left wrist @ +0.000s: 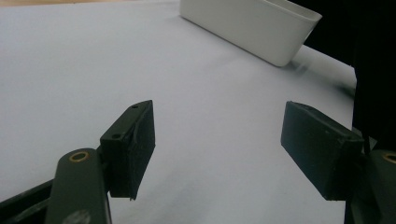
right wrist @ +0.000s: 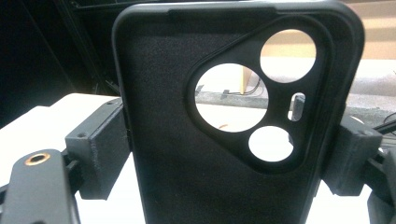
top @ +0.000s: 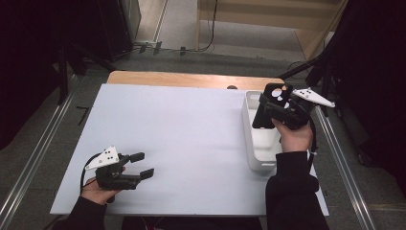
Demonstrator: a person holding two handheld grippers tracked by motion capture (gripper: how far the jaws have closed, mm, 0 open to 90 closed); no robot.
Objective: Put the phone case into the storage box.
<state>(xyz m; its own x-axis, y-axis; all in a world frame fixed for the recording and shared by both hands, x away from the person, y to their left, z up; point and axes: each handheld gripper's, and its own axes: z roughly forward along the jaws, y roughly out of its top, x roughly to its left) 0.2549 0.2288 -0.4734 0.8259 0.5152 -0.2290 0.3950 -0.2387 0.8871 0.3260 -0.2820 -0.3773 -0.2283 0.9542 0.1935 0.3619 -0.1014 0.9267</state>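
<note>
Phone case [top: 269,106] sits clamped in the right tool [top: 277,111], held up over the far end of the white bin [top: 251,143] at the tabletop's [top: 182,134] right edge. Grip is across the case's width, pads on both side edges, which leaves the camera cutouts clear and keeps the soft shell from twisting. Long axis runs roughly upright in the right gripper view, cutout end [right wrist: 254,100] up and away from the hand, inner face toward the camera. Looks like a lift out of, or a drop into, the bin. Left tool [top: 139,168] rests low near the front-left corner, jaws apart, nothing between them.
</note>
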